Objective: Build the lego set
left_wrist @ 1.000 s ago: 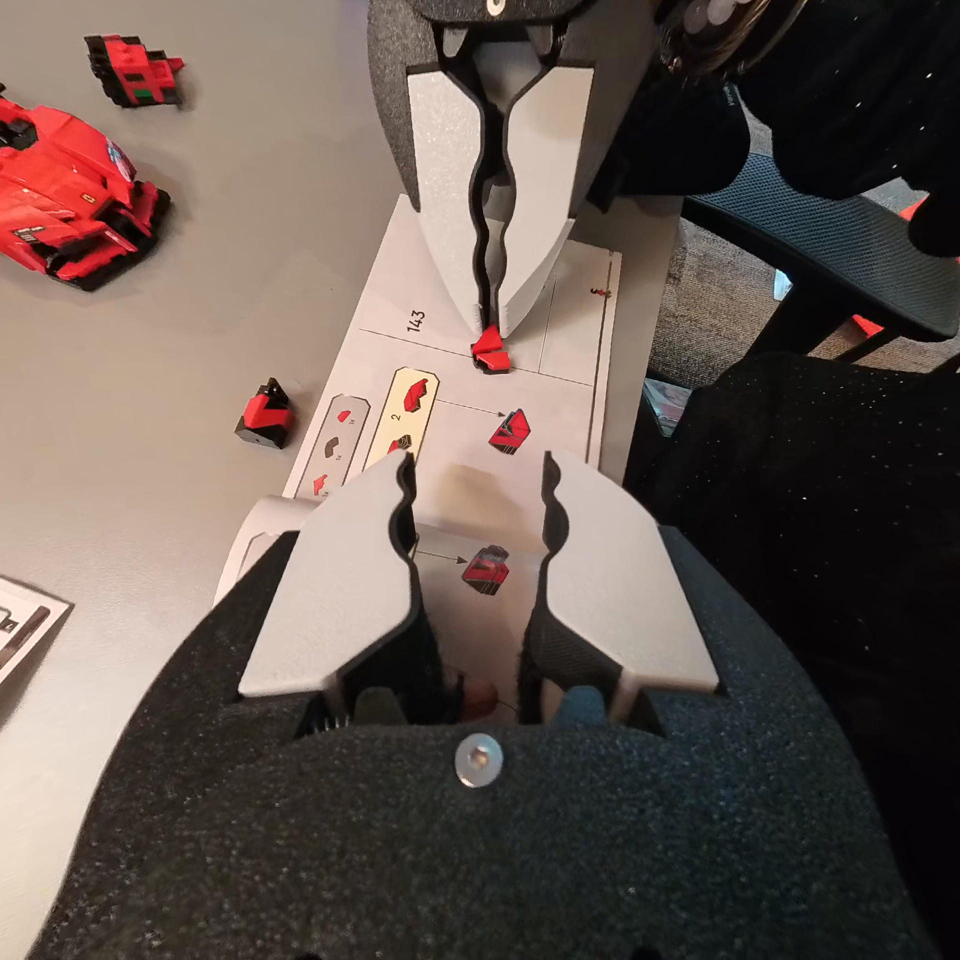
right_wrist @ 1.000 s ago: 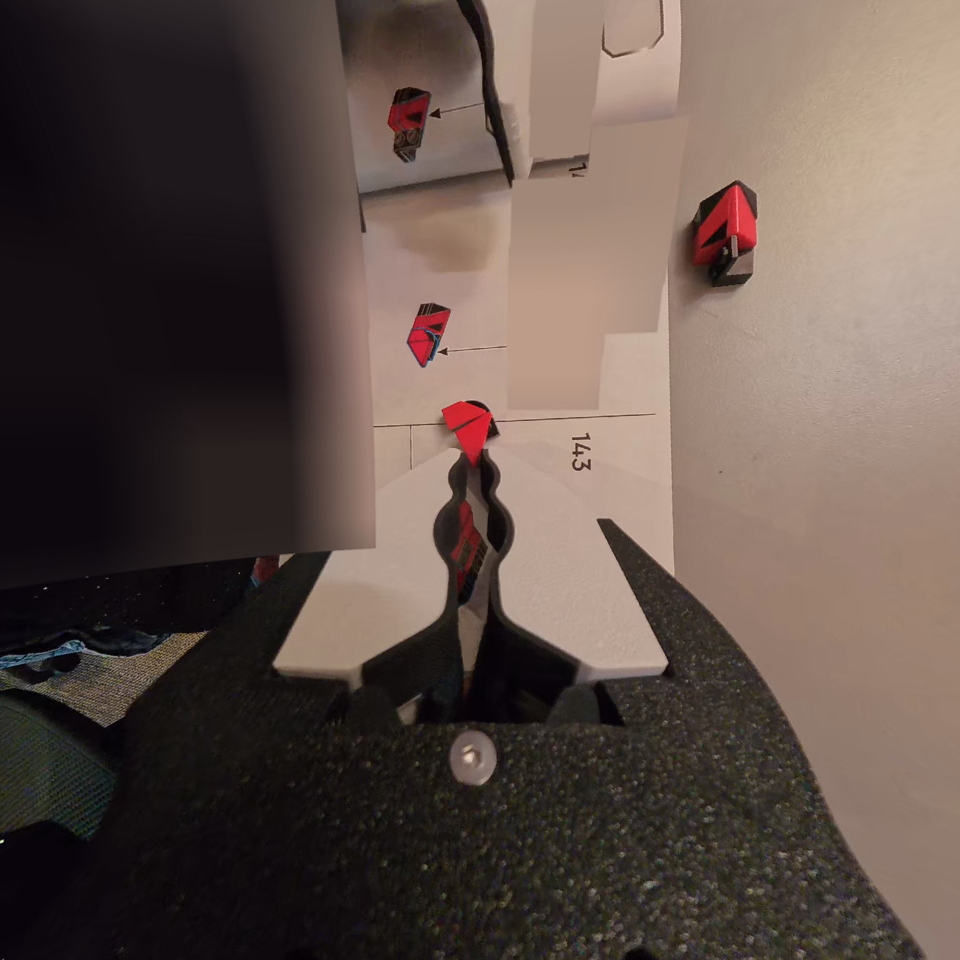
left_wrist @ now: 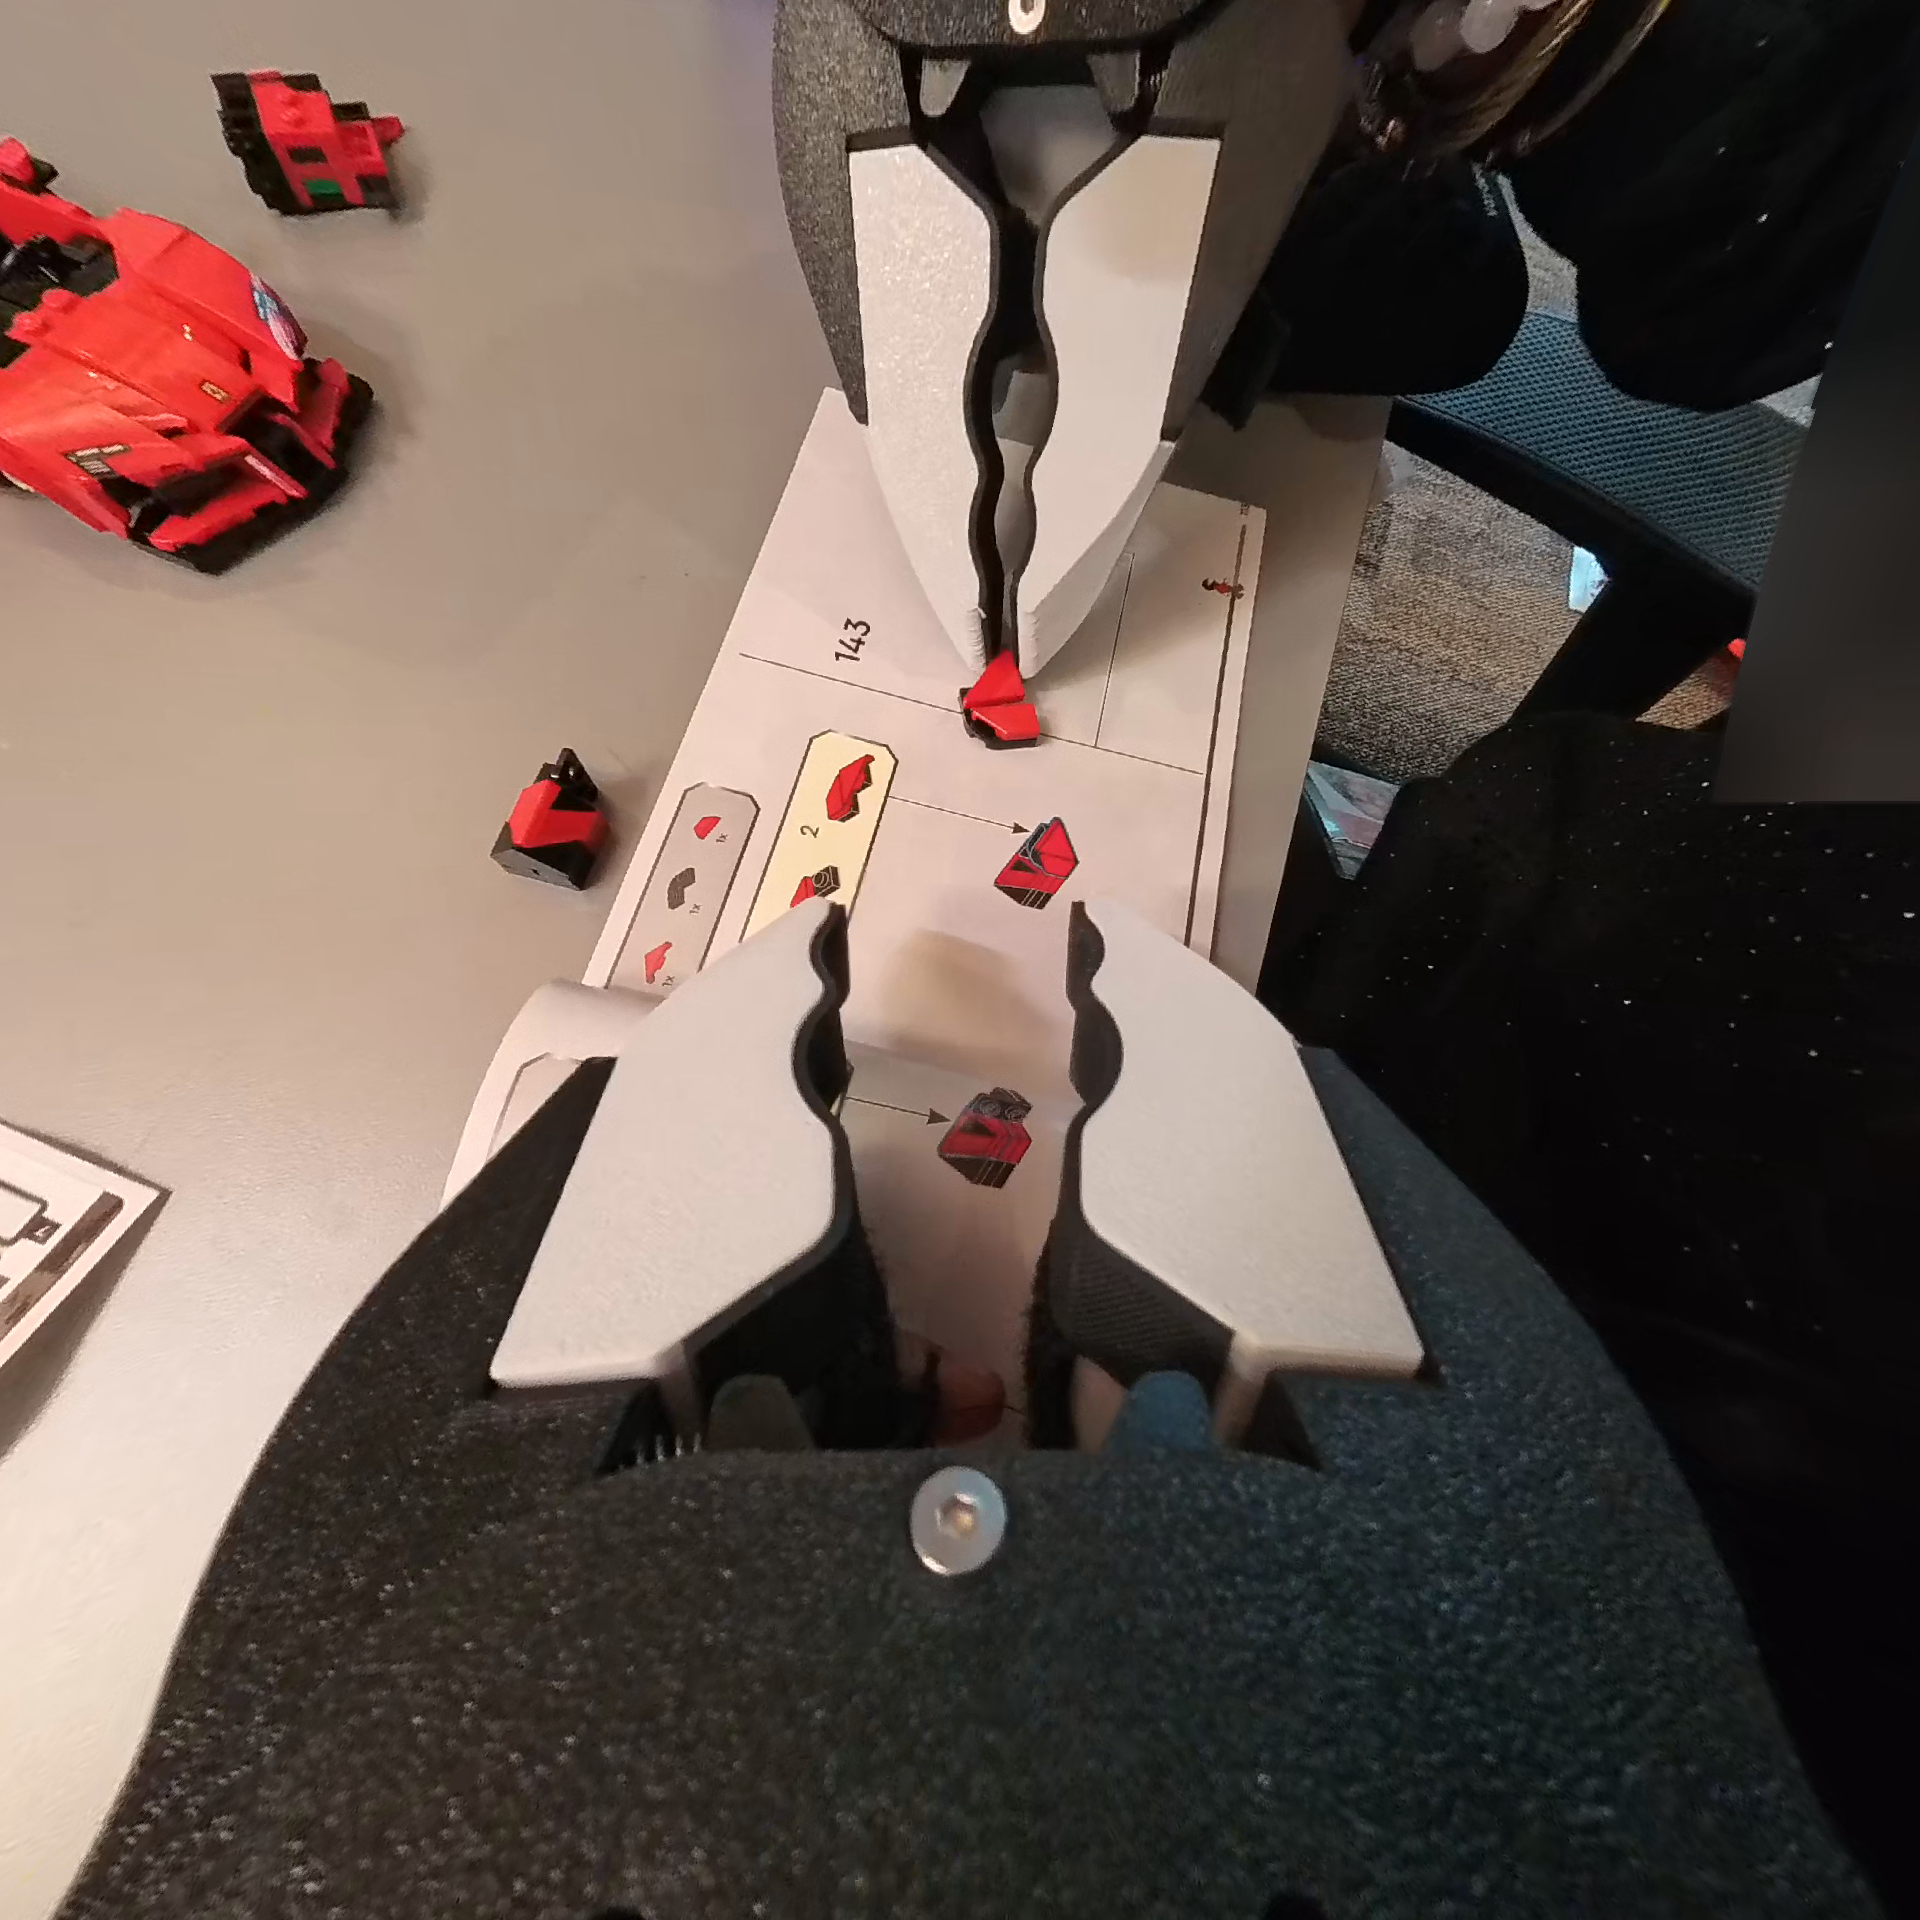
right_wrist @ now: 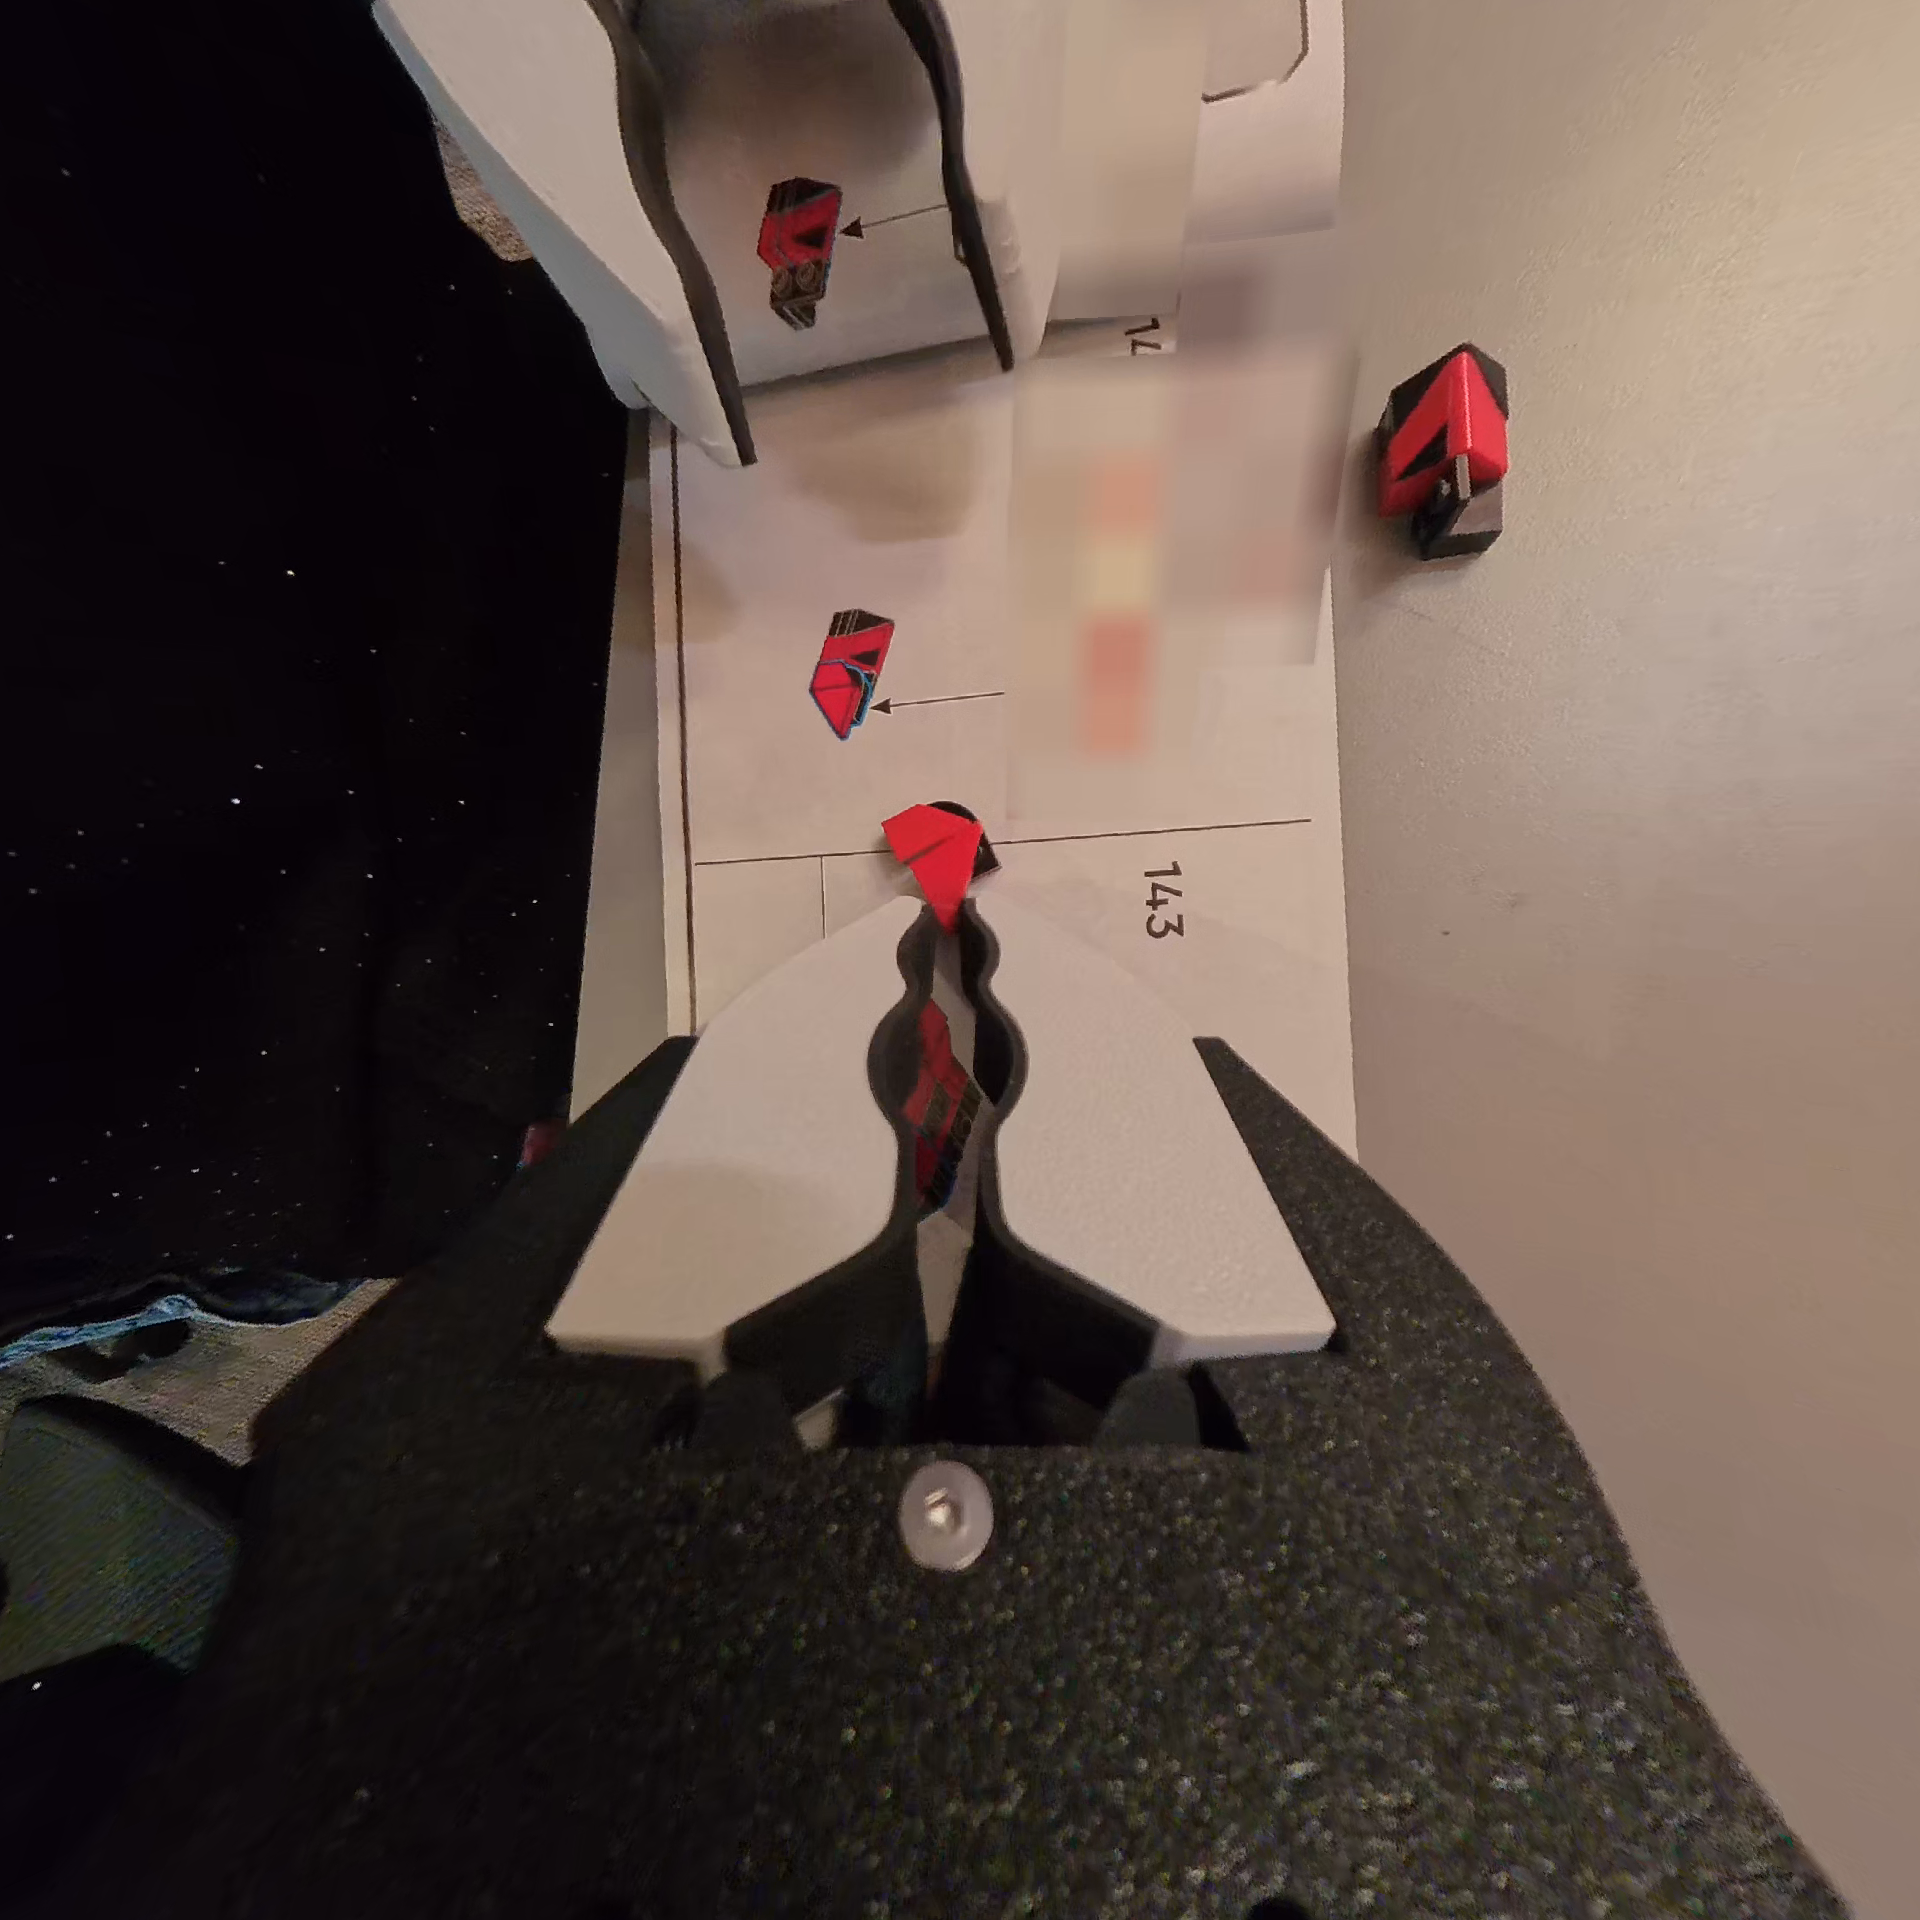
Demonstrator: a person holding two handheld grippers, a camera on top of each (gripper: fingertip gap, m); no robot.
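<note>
Right gripper [right_wrist: 951, 920]: fingers pressed together, pinching the tip of a small red wedge piece [right_wrist: 935, 847] that rests on the instruction booklet [right_wrist: 1226, 987], mid-frame in the right wrist view, just on a printed dividing line. Left gripper [left_wrist: 956, 935]: fingers spread, empty, hovering over the booklet at lower centre of the left wrist view.

Probably best done by keeping the pinch narrow and lifting straight up; only the point seems caught, so a twist could flick the piece loose. Worth bringing the open left fingers in to steady it, or to fetch the small red-and-black subassembly [left_wrist: 551, 826] lying left of the page.

Grey counter [left_wrist: 582, 436], matte and bare between items. Red car model [left_wrist: 156, 416] at upper left, a red-and-black chunk [left_wrist: 307, 140] above it. Dark mesh chair [left_wrist: 1621, 468] and carpet beyond the counter edge at upper right.
</note>
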